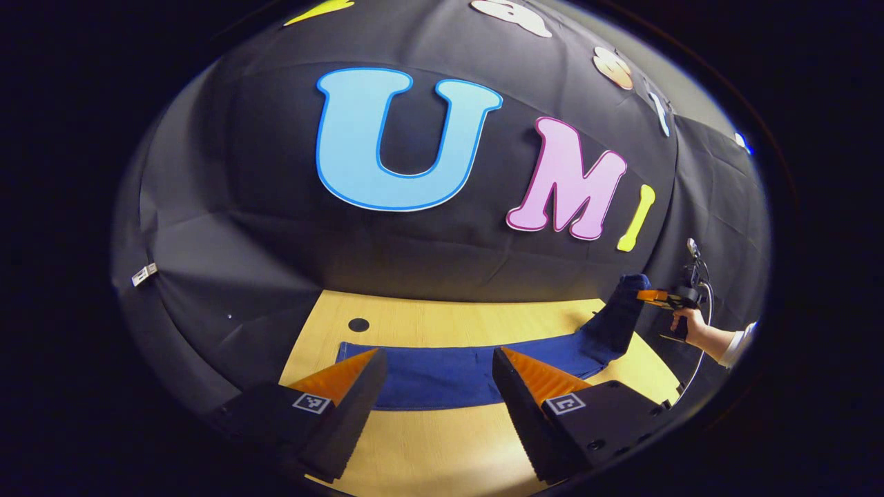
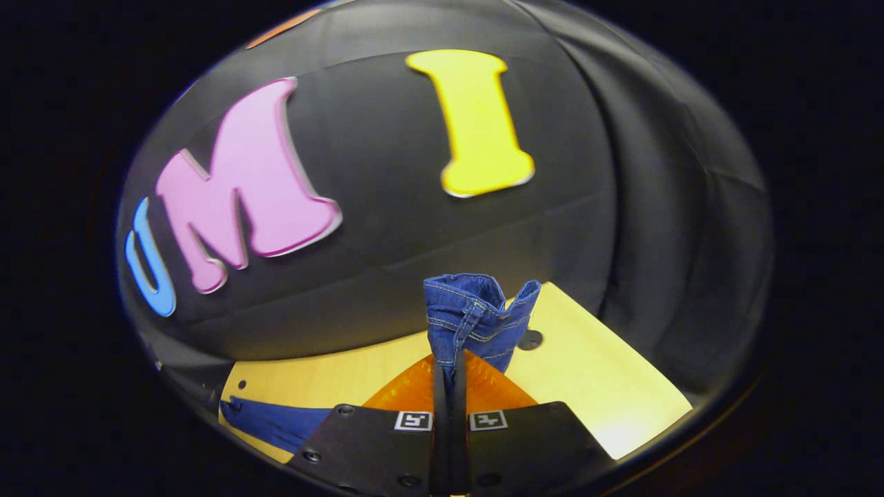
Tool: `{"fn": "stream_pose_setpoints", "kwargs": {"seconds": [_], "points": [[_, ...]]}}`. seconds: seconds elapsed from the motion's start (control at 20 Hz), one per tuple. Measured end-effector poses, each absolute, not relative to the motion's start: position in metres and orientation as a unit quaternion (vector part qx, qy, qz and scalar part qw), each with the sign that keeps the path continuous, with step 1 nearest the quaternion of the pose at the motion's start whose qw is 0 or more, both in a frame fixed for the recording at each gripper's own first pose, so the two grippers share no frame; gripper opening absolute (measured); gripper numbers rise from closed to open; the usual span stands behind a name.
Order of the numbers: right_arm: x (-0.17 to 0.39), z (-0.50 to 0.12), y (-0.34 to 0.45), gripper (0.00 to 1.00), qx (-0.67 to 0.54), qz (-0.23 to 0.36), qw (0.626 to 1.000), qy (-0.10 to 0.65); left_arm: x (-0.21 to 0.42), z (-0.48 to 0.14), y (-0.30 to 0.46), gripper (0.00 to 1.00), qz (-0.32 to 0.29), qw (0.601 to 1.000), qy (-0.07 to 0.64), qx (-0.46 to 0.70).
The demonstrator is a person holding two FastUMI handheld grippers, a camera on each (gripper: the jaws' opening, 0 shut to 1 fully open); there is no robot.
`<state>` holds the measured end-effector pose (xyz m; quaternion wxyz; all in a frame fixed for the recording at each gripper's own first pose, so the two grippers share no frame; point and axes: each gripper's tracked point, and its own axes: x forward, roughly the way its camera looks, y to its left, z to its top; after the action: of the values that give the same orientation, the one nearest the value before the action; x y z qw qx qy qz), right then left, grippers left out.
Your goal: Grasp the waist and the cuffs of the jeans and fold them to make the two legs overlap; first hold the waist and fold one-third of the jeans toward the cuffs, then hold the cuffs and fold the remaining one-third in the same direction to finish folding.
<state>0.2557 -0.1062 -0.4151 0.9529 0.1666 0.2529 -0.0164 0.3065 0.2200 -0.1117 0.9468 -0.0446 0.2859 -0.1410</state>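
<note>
Your left gripper (image 1: 436,376) was closest to its camera in the left gripper view, with its 2 fingers (image 1: 535,386) spread wide apart and nothing between them. It hung above the near part of the wooden table (image 1: 442,442), and you were not touching the cloth with it. Just past its fingertips the jeans (image 1: 442,376) lay flat across the table as a long blue band, reaching from the left side toward the right. A small dark hole (image 1: 358,324) was in the tabletop behind the left end of the band. At the right end the denim rose from the table in a steep fold, up to your right gripper (image 1: 656,297), which your hand (image 1: 687,324) held in the air above the table's right edge; a light sleeve (image 1: 739,345) showed at the wrist. In the right gripper view, your right gripper (image 2: 450,376) had its 2 fingers pressed together on the denim, and a bunched piece with pale stitching and a seam stood up (image 2: 476,317) just above the tips. I think this piece was the waist end, but I cannot tell it for sure. Lower left in the same view, the rest of the jeans lay on the table, and another dark hole (image 2: 530,339) sat in the wood just beside the raised cloth.
</note>
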Motion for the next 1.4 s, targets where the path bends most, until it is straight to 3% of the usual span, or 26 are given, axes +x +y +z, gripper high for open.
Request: {"fn": "stream_pose_setpoints", "kwargs": {"seconds": [0.15, 0.2, 0.25, 0.35, 0.75, 0.9, 0.95, 1.0, 1.15, 1.2, 1.25, 1.3, 1.4], "points": [[0.258, -0.426, -0.104, 0.04, 0.174, 0.054, 0.950, 0.252, 0.300, -0.113, 0.228, 0.96, -0.142, 0.946, 0.286, -0.055], [0.256, -0.429, -0.104, 0.00, 0.177, 0.077, 0.948, 0.254, 0.297, -0.117, 0.231, 0.96, -0.142, 0.946, 0.287, -0.054], [0.256, -0.434, -0.102, 0.05, 0.181, 0.098, 0.943, 0.260, 0.295, -0.120, 0.235, 0.96, -0.141, 0.945, 0.289, -0.054], [0.256, -0.454, -0.101, 0.04, 0.185, 0.135, 0.931, 0.285, 0.294, -0.132, 0.242, 0.96, -0.134, 0.942, 0.299, -0.072], [0.241, -0.596, -0.096, 0.05, 0.134, 0.214, 0.857, 0.449, 0.311, -0.223, 0.260, 0.97, -0.069, 0.907, 0.373, -0.181], [0.247, -0.610, -0.098, 0.07, 0.131, 0.228, 0.841, 0.472, 0.319, -0.257, 0.259, 0.97, -0.057, 0.893, 0.396, -0.205], [0.249, -0.604, -0.098, 0.13, 0.150, 0.242, 0.836, 0.470, 0.323, -0.265, 0.258, 0.97, -0.055, 0.891, 0.403, -0.204], [0.243, -0.585, -0.092, 0.26, 0.180, 0.261, 0.825, 0.469, 0.328, -0.272, 0.258, 0.97, -0.053, 0.889, 0.406, -0.203], [0.247, -0.548, -0.098, 0.97, 0.175, 0.278, 0.842, 0.427, 0.344, -0.288, 0.261, 0.97, -0.043, 0.887, 0.414, -0.198], [0.247, -0.533, -0.101, 0.97, 0.172, 0.284, 0.848, 0.413, 0.349, -0.295, 0.264, 0.92, -0.037, 0.887, 0.418, -0.194], [0.246, -0.524, -0.106, 0.97, 0.166, 0.288, 0.852, 0.405, 0.355, -0.301, 0.268, 0.97, -0.031, 0.887, 0.420, -0.191], [0.246, -0.515, -0.112, 0.97, 0.159, 0.292, 0.856, 0.396, 0.362, -0.304, 0.273, 0.92, -0.026, 0.888, 0.419, -0.188], [0.249, -0.500, -0.125, 0.97, 0.144, 0.298, 0.865, 0.377, 0.380, -0.313, 0.279, 0.97, -0.004, 0.889, 0.421, -0.181]]}}
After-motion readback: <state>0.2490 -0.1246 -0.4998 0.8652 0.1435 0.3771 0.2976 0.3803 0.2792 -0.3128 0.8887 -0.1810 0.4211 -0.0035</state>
